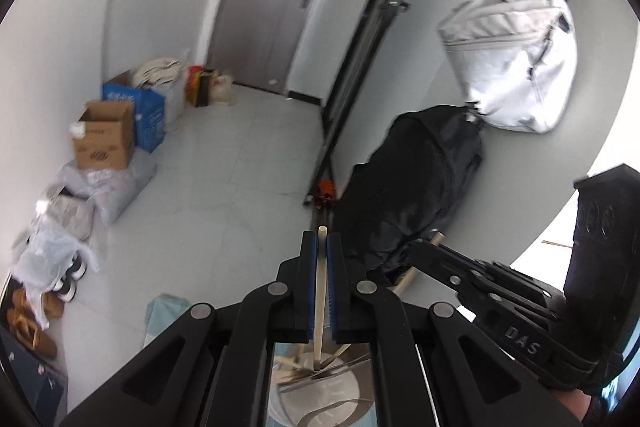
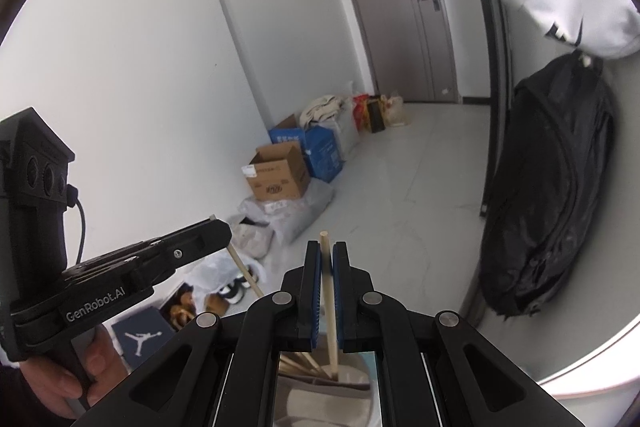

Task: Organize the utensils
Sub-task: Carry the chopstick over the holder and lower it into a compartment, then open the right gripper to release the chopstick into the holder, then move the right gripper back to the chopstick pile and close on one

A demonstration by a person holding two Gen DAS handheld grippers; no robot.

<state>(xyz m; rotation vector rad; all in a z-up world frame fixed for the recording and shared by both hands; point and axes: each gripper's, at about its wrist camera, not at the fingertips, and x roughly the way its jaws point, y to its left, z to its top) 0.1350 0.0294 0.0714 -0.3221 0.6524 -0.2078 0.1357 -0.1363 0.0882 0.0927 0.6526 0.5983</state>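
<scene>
Seemingly mid-task, the left wrist view shows the left gripper [image 1: 322, 247] with its jaws clamped on a pale wooden chopstick [image 1: 321, 291] that runs down toward a round container [image 1: 320, 393] below, where more sticks [image 1: 296, 373] lie; placing it is my guess at the step in hand. The right gripper [image 1: 430, 247] sits just beside, pinching its own stick. A black backpack [image 1: 416, 187] and cardboard boxes [image 1: 106, 135] stand well apart on the floor.

From the right wrist view, that gripper's jaws hold a second chopstick [image 2: 329, 291] whose lower end dips among the sticks already in the container. Neither is released yet.
</scene>
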